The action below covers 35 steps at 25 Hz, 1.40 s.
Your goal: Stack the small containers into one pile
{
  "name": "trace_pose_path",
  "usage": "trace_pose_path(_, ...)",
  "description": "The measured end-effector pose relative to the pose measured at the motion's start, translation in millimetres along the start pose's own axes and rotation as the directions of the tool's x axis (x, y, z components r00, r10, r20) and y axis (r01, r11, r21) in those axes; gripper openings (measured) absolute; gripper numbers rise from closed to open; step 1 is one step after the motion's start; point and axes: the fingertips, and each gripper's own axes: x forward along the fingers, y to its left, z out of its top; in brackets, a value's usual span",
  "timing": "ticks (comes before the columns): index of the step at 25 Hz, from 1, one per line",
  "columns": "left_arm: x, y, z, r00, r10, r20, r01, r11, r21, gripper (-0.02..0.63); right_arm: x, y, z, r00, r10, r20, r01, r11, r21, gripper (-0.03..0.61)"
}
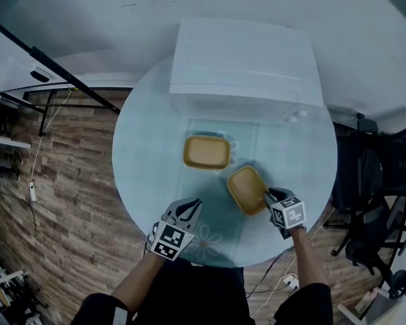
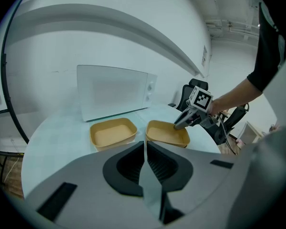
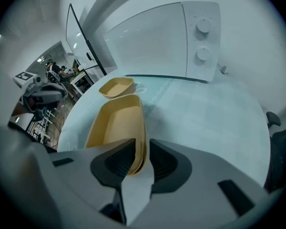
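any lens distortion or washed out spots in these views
Head view: dim bluish cast, dark corners. Left gripper view: heavy fisheye bends the wall ledge into an arc; the microwave looks washed out. Right gripper view: black vignette, the near container sharp.

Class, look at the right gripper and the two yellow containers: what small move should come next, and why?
Probably lift the near container just clear of the table: the right gripper is shut on its rim, and the far container sits apart, empty, ready to receive it.
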Motion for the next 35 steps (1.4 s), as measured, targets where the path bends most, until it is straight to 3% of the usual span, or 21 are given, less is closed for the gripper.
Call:
trace_pose_path(10, -9, 2, -6, 1.0, -0.022, 0.005, 0.022, 1.0, 0.007, 0.028, -26, 10, 14, 0.991, -0.066, 0.113, 0.062, 0.998, 0.031, 0.083)
trace_pose_path(17, -19, 8, -11, 1.0, -0.028, 0.006, 0.028, 1.0, 0.012, 0.028, -11, 42, -8, 0.996, -0.07, 0.047, 0.071, 0.997, -0.029, 0.075)
trace_pose_path(27, -26, 13, -16, 1.0, -0.02, 0.01, 0.02, 1.0, 0.007, 0.028, 16, 46, -21, 0.994, -0.102, -0.049, 0.099, 0.993, -0.066, 0.075)
trace_pose_path(30, -29, 15, -18, 1.0, -0.016, 0.011, 0.016, 1.0, 0.0, 0.028, 8, 49, -11, 0.995, -0.101, -0.018, 0.099, 0.993, -0.058, 0.075)
trace_pose_path(35, -32, 20, -21, 1.0, -0.01, 0.018, 0.01, 1.0, -0.015, 0.028, -1, 73, 34, 0.991, -0.063, 0.118, 0.065, 0.998, -0.017, 0.075)
